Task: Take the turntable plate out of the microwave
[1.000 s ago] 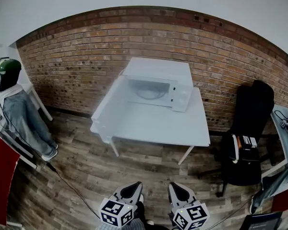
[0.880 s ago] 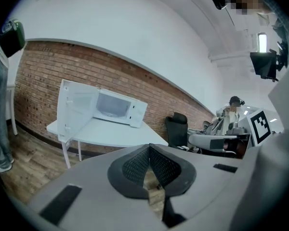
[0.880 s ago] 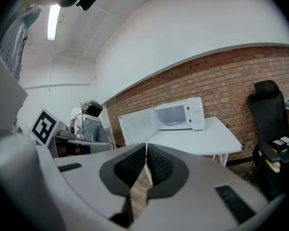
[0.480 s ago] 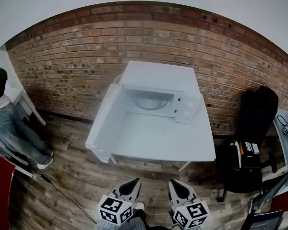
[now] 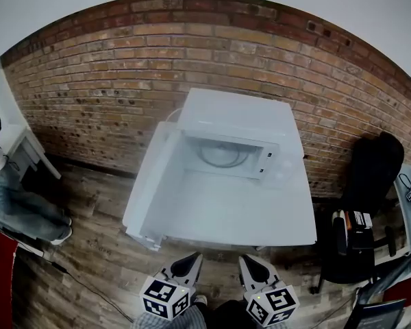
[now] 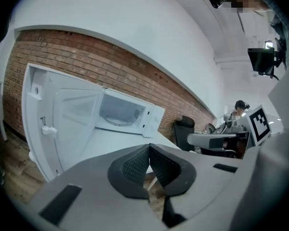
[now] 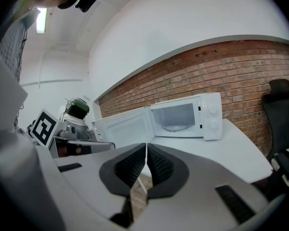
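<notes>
microwave (image 5: pixel 236 118) sits at the back of the white tabletop (image 5: pixel 260 218), in the middle of the head view, close against the brick wall (image 5: pixel 109 74). its door (image 5: pixel 151 184) is swung wide to the left and runs along the tabletop's left edge, almost to the near left corner. turntable plate (image 5: pixel 223 156) lies flat inside the cavity, a pale round disc on the cavity floor, just left of the control panel (image 5: pixel 281 166).

my left tool (image 5: pixel 193 259) and right tool (image 5: pixel 246 260) are low in the frame, side by side. both are short of the tabletop's near edge, over the wooden floor (image 5: pixel 82 252). each has its jaws pressed together with nothing between them.

between the near edge and the cavity mouth the tabletop is bare white surface, bounded on the left by the open door. to the right, a black chair (image 5: pixel 370 177) stands beside the tabletop's right edge without touching it. to the left, a strip of floor separates the door from a figure in jeans (image 5: pixel 17 208) at the frame's left edge.
</notes>
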A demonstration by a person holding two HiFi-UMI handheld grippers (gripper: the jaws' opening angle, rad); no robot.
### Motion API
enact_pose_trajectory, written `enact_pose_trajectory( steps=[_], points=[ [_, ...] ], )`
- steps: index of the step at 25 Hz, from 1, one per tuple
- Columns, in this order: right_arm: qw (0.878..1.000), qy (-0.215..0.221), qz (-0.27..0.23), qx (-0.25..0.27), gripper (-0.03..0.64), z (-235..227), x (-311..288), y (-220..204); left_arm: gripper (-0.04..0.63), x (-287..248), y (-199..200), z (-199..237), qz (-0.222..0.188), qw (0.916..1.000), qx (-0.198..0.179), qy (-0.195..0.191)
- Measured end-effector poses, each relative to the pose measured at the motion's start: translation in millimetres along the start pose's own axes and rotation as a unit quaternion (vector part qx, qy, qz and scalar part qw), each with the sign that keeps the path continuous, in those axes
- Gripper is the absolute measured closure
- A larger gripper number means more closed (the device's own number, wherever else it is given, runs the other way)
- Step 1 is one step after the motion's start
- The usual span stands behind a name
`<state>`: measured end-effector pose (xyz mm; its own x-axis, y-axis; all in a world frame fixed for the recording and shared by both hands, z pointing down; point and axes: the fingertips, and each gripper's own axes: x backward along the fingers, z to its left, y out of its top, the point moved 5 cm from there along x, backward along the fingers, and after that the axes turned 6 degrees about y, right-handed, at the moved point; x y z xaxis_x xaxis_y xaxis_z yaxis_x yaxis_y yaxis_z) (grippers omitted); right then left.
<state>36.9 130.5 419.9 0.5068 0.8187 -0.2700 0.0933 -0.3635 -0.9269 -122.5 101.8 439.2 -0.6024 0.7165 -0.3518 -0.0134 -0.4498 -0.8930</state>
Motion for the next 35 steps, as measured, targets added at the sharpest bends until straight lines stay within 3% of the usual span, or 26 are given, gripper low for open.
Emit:
enact_pose_trajectory(
  steps=[11, 26, 30, 32, 35],
  points=[
    [1.0, 0.011, 0.015, -0.009, 0.597, -45, -55, 8, 0.586, -56, 10, 29, 0.015, 0.9997, 0.016, 0.012],
    [0.995, 0.086, 0.051, 0.015, 0.596, -155, -147, 57, 0.586, -192, 67, 44, 0.021, 0.9981, 0.035, 0.047],
    [0.993, 0.105, 0.049, -0.011, 0.597, -176, -163, 65, 0.586, -216, 77, 44, 0.027, 0.9973, 0.043, 0.053],
    [0.993, 0.11, 0.049, -0.011, 0.597, -183, -171, 70, 0.586, -226, 84, 48, 0.023, 0.9964, 0.061, 0.055],
    [0.992, 0.112, 0.049, -0.012, 0.597, -193, -180, 77, 0.586, -242, 95, 57, 0.008, 0.991, 0.122, 0.053]
  ],
)
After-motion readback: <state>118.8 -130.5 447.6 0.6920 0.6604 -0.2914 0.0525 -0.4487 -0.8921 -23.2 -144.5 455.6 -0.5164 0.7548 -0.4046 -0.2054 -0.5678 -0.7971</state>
